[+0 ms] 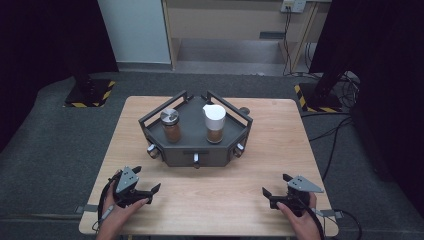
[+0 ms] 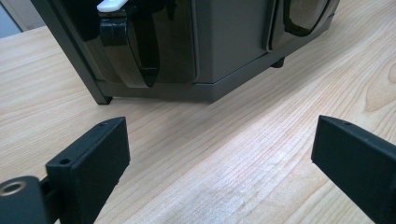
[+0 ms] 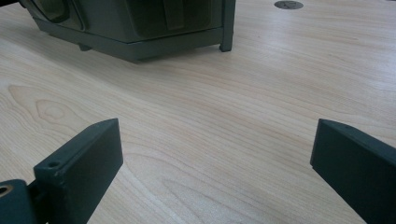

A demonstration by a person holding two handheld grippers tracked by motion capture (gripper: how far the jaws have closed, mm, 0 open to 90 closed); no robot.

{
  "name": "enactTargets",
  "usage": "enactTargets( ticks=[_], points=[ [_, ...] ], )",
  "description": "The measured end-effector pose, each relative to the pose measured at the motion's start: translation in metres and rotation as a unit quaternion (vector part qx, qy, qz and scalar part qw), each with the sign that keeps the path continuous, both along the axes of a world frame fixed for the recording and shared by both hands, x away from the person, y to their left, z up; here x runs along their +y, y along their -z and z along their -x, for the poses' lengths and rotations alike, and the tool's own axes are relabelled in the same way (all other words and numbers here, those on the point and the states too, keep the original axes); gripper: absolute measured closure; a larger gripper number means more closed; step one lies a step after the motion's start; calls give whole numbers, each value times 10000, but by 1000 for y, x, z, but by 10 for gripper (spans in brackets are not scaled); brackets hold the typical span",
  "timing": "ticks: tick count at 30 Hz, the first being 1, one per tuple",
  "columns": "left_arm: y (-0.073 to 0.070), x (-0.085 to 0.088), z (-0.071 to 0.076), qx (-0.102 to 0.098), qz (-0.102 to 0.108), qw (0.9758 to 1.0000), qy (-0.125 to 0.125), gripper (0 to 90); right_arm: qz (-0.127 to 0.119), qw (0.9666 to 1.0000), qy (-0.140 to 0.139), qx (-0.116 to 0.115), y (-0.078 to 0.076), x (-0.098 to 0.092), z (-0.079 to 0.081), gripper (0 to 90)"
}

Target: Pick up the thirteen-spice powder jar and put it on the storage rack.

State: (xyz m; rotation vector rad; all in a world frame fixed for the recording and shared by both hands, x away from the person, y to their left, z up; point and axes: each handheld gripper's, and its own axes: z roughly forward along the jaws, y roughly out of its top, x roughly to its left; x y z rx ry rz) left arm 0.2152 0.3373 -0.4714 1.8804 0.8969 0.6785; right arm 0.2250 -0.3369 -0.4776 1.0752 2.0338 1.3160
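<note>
A: Biggest first, what've we got?

B: Wooden table (image 1: pixel 210 200), w/ a dark grey 6-sided rack (image 1: pixel 196 131) sitting toward its far middle. Rails round the top, small knobs along its front faces.

A: And inside the rack?

B: 2 jars, both upright, apart from each other. White-lidded jar (image 1: pixel 214 123) on the right side, silver-capped jar (image 1: pixel 170 125) on the left. Both hold brown stuff.

A: Our grippers?

B: We hold 1 in each hand, both low at the table's near edge, well apart from the rack and from each other. Left gripper (image 1: pixel 148 184) near the front-left corner, jaws spread wide, nothing btwn them. In the left gripper view (image 2: pixel 219 154) we see bare wood btwn the jaws and the rack's lower wall (image 2: pixel 224 42) just ahead.

A: Right one?

B: Right gripper (image 1: pixel 274 187) near the front-right corner, jaws also spread, grasping nothing. Its own view (image 3: pixel 217 154) shows bare wood btwn the jaws, the rack's corner (image 3: pixel 140 28) farther off at upper left.

A: So neither touches the jars?

B: Correct, both are clear of them.
</note>
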Motion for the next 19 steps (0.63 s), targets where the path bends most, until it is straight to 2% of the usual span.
enactTargets(
  ticks=[19],
  points=[
    [0, 0, 0, -19, -13, 10000, 1, 39, -2, 10000, 5, 8, 0, -1, 0, 31]
  ],
)
